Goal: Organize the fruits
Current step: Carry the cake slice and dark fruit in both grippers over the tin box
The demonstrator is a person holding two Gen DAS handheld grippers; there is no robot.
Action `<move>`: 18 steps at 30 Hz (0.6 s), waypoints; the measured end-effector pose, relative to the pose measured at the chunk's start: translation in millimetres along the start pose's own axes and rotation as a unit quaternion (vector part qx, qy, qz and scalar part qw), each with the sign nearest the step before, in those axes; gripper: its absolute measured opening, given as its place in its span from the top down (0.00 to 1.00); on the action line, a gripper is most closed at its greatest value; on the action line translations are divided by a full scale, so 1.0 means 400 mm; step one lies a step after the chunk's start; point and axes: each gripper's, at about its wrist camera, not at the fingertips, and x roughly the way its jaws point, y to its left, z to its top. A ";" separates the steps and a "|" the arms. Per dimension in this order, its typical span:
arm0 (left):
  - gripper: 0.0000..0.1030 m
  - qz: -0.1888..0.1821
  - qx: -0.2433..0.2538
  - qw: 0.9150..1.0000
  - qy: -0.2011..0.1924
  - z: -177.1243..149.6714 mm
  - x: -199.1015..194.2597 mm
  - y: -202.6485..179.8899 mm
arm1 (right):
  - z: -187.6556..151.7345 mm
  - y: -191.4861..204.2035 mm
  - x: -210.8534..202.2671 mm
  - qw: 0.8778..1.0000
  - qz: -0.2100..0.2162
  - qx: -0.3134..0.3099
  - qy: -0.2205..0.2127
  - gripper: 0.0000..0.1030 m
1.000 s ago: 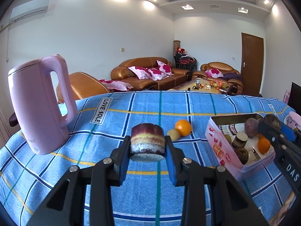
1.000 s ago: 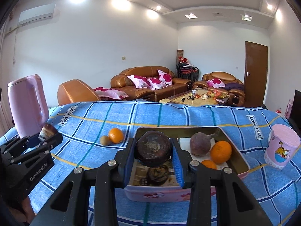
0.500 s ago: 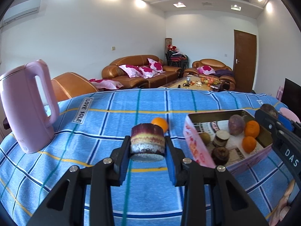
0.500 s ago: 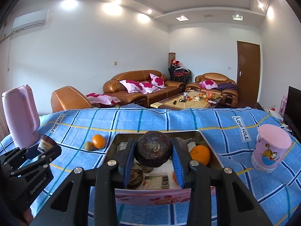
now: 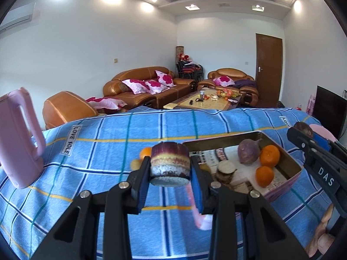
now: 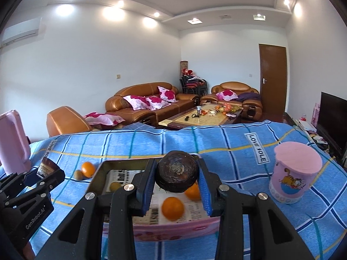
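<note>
Right wrist view, pink cup (image 6: 296, 173) beside tin (image 6: 173, 227), kettle (image 6: 13, 140) far left.

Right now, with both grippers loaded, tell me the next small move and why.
Probably lower the right gripper and let go: it is shut on the dark round fruit, which hangs above the pink tin where oranges already lie. The left gripper, holding the cut fruit slice, sits just left of the tin.
</note>
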 end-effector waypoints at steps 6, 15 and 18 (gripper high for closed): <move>0.65 -0.019 0.002 1.000 0.007 0.015 0.028 -0.039 | 0.007 -0.046 0.009 1.000 -0.014 0.019 0.005 0.62; 0.65 -0.031 0.001 0.999 0.007 0.030 0.050 -0.068 | 0.017 -0.090 0.015 0.999 -0.029 0.017 0.002 0.62; 0.65 -0.032 -0.008 0.999 0.014 0.035 0.066 -0.066 | 0.023 -0.100 0.019 0.999 -0.035 0.016 -0.001 0.62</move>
